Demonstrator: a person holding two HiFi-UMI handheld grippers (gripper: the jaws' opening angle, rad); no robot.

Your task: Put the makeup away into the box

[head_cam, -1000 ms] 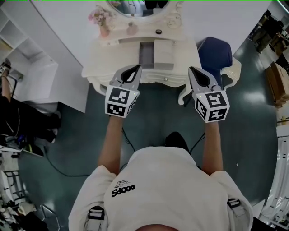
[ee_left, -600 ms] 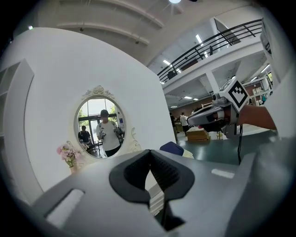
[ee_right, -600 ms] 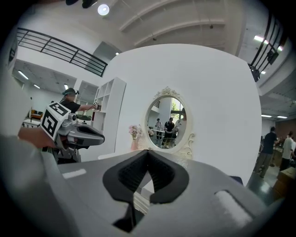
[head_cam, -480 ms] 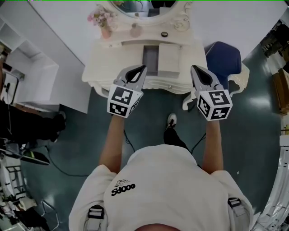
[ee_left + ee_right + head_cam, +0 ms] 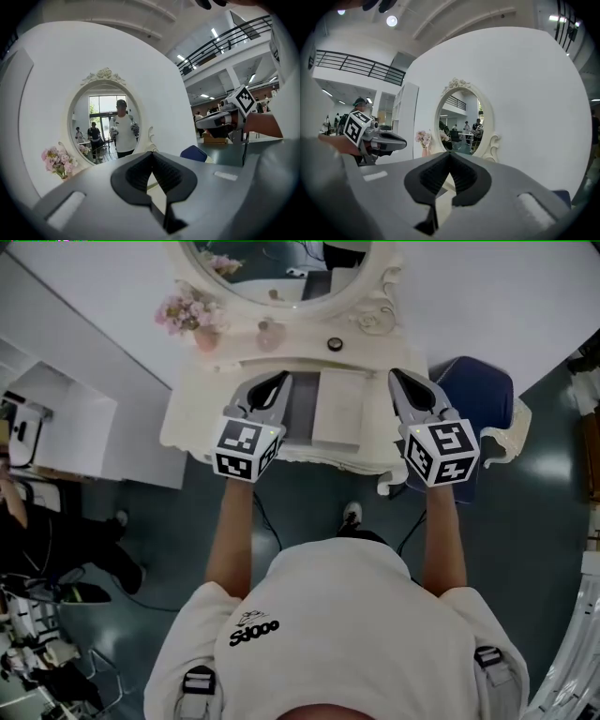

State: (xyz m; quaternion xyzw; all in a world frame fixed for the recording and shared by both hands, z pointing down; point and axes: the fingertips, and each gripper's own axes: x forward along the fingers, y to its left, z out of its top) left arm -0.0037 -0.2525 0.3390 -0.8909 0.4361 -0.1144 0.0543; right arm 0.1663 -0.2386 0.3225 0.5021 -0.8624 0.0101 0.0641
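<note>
A white vanity table (image 5: 187, 418) stands against the wall. On its top lies an open box (image 5: 302, 404), with a grey inside on the left and a white lid (image 5: 339, 409) on the right. Behind it stand a small pale bottle (image 5: 270, 334) and a small dark round jar (image 5: 335, 343). My left gripper (image 5: 283, 379) hovers over the table just left of the box, shut and empty. My right gripper (image 5: 396, 376) hovers just right of the lid, also shut and empty. Both point level at the oval mirror (image 5: 105, 124).
Pink flowers in a vase (image 5: 192, 317) stand at the table's back left. A blue chair (image 5: 473, 390) is at the table's right end, and a white cabinet (image 5: 66, 427) stands to the left. Cables lie on the dark floor. People stand at the left edge.
The person has stepped up to the vanity. Both grippers have moved forward from the table's front edge to over its top, either side of the box. Both stay shut.
</note>
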